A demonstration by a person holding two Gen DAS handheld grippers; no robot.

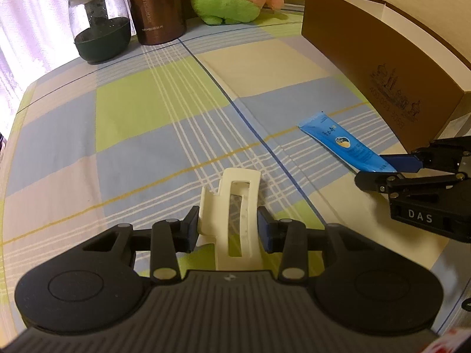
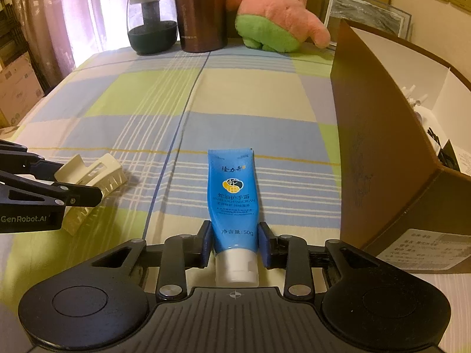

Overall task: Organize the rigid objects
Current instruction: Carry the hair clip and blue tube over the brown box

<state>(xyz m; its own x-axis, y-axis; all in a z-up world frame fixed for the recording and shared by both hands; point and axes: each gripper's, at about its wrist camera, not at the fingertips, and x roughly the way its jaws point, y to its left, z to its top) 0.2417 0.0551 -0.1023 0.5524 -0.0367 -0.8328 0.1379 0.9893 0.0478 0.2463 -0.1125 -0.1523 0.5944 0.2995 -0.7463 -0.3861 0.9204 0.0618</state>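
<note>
Gripping a cream hair clip [image 1: 232,203] in the left gripper [image 1: 228,226] and a blue hand-cream tube [image 2: 234,203] in the right gripper [image 2: 235,245], both low in frame on the checked cloth [image 1: 132,111], neither yet in the brown box [image 2: 382,153] at right.

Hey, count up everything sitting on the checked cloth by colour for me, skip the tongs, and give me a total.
Brown: 2, tall brown metal flask and open brown cardboard box
Blue: 1, blue plastic hand cream tube
Cream: 1, cream plastic hair claw clip
Pink and green: 1, plush star toy
Clear and dark: 1, lidded glass jar
Total: 6
</note>
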